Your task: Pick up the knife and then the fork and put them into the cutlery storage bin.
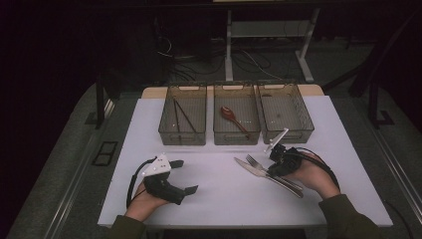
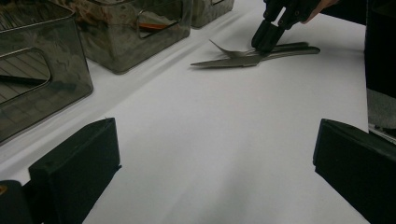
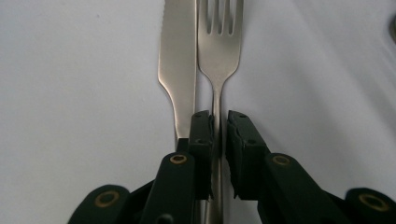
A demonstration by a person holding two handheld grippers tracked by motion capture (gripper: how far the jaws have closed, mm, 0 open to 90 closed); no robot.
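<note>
Fork [image 3: 218,56]: on counter [image 1: 219,194] at 4 o'clock, touching knife [image 3: 178,60]. Right gripper [image 3: 219,154] jaws nearly together around fork's neck only. Advice: lift straight, leaving knife undisturbed. Left gripper [image 1: 181,175] jaws apart, idle at 8 o'clock.

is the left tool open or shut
Open. The left tool rests on the white table, and in its own view its two black jaws stand far apart with nothing between them.
</note>
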